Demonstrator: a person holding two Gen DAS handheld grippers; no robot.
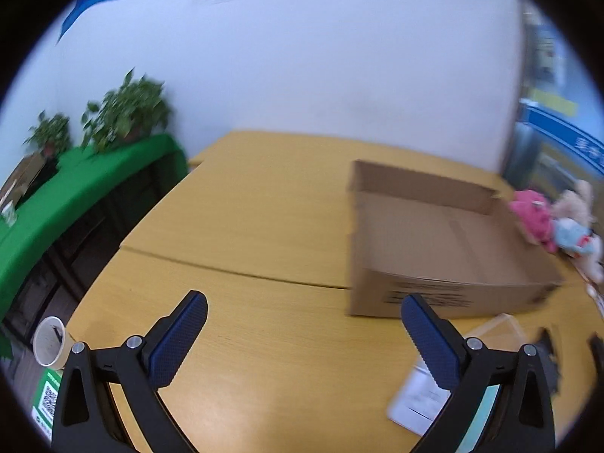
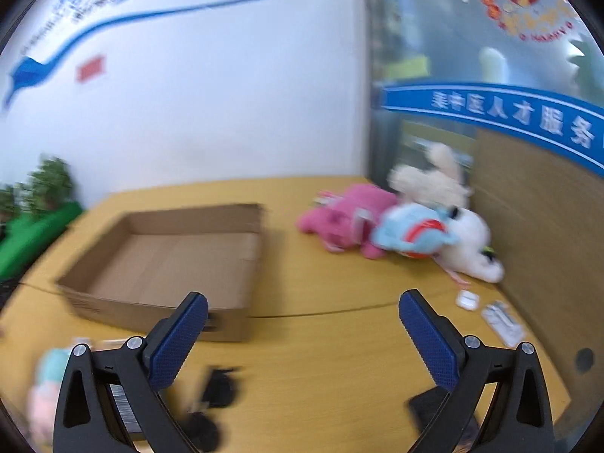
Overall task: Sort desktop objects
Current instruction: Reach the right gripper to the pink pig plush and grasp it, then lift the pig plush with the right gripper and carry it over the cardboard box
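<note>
A shallow open cardboard box [image 1: 438,249] lies on the yellow table [image 1: 245,219]; it also shows in the right wrist view [image 2: 170,260] and looks empty. My left gripper [image 1: 304,322] is open and empty, above the table to the box's near left. My right gripper [image 2: 304,321] is open and empty, above the table to the box's near right. A pile of plush toys, pink [image 2: 339,219], blue [image 2: 411,230] and white [image 2: 472,241], lies at the table's far right. Small black items [image 2: 219,385] lie between the right fingers.
A paper cup [image 1: 49,341] stands at the table's left edge. A white card [image 1: 419,400] and a clear plastic piece [image 1: 498,330] lie near the left gripper's right finger. Small white packets [image 2: 498,319] lie by a wooden panel [image 2: 536,226]. A green-covered bench with plants [image 1: 124,113] stands left.
</note>
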